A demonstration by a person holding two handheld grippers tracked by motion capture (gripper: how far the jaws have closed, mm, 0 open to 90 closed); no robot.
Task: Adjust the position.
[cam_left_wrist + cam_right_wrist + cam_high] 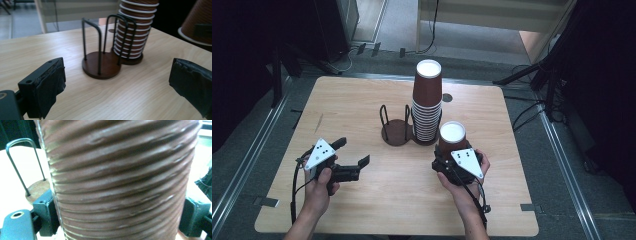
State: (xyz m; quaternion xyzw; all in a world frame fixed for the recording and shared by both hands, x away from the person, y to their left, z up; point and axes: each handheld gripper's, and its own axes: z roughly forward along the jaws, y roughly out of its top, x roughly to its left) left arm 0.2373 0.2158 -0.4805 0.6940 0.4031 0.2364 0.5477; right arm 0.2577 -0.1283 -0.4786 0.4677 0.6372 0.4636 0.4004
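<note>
A tall stack of upside-down brown ribbed paper cups (pixel 427 100) (pixel 135 27) stands in the right ring of a dark two-ring wire cup holder (pixel 401 131) (pixel 102 63) at the table's middle. Its left ring holds nothing. My right gripper (pixel 451 155) (pixel 120 215) is shut on a single upside-down brown cup (pixel 452 138) (pixel 120 177), just right of the stack and near the table; the cup also edges the left gripper view (pixel 197 22). My left gripper (pixel 352 159) (pixel 117 87) stands open at the front left, jaws wide apart with nothing between them, pointing at the holder.
The light wooden table (pixel 362 200) has bare room on the left, right and front. A small dark round hole (pixel 447 97) sits behind the stack. Beyond the far edge lie cables and stand legs (pixel 362 50) on a grey floor.
</note>
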